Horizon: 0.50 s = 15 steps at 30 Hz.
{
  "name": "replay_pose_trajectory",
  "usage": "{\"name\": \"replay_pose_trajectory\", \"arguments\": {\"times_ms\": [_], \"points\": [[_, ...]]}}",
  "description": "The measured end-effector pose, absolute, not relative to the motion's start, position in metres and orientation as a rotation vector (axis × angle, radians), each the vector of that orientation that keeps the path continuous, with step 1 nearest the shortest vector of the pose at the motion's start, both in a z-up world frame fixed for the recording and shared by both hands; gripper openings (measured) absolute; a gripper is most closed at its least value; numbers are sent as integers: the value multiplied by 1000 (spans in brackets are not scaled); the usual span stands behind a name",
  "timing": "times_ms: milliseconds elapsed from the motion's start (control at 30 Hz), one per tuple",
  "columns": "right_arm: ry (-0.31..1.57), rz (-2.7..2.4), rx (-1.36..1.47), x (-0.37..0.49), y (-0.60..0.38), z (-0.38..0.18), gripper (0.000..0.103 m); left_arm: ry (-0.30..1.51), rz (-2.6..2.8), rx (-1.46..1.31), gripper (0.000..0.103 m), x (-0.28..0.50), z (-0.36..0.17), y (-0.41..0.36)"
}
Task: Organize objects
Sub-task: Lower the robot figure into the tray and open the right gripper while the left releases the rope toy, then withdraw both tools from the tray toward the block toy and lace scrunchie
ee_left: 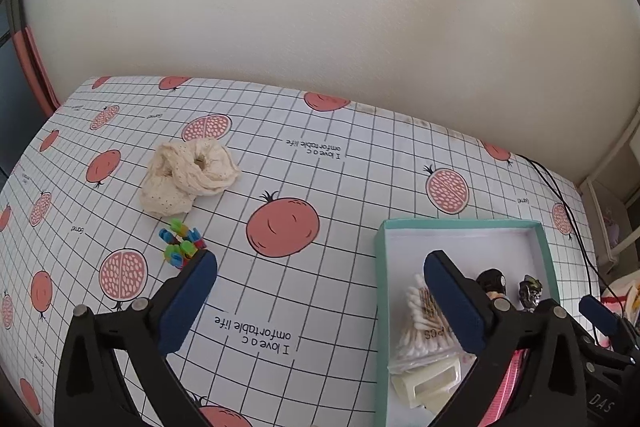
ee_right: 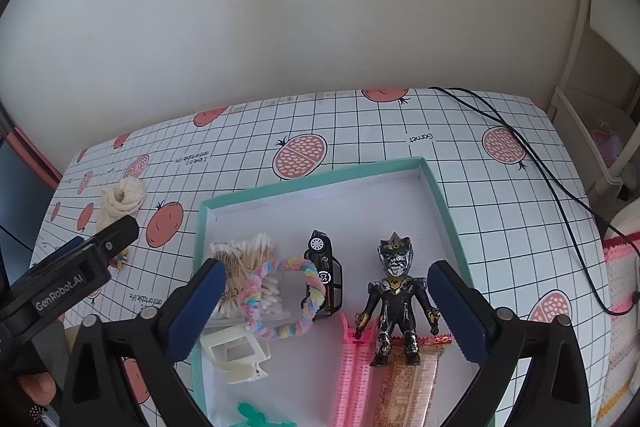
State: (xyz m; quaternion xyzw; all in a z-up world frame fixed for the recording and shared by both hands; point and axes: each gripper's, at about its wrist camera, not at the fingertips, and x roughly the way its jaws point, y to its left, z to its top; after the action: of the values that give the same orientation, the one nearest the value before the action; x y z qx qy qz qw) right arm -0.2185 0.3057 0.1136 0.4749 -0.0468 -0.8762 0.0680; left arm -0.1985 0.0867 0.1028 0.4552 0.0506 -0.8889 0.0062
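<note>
A teal-rimmed white box holds a bag of cotton swabs, a pastel scrunchie, a black toy car, a black figurine, pink hair rollers, a white hair claw and a green item. My right gripper is open and empty above the box. My left gripper is open and empty over the tablecloth, left of the box. A cream scrunchie and small colourful clips lie on the cloth beyond its left finger.
The table has a grid cloth with pomegranate prints and ends at a cream wall. A black cable runs across the right side. A pink knitted fabric and a white shelf stand at the right.
</note>
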Motion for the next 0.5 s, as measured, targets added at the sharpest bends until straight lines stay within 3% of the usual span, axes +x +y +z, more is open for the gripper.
{"name": "replay_pose_trajectory", "arguments": {"times_ms": [500], "points": [[-140, -2636, 1429, -220, 305, 114, 103, 150, -2781, 1413, 103, -199, 104, 85]]}}
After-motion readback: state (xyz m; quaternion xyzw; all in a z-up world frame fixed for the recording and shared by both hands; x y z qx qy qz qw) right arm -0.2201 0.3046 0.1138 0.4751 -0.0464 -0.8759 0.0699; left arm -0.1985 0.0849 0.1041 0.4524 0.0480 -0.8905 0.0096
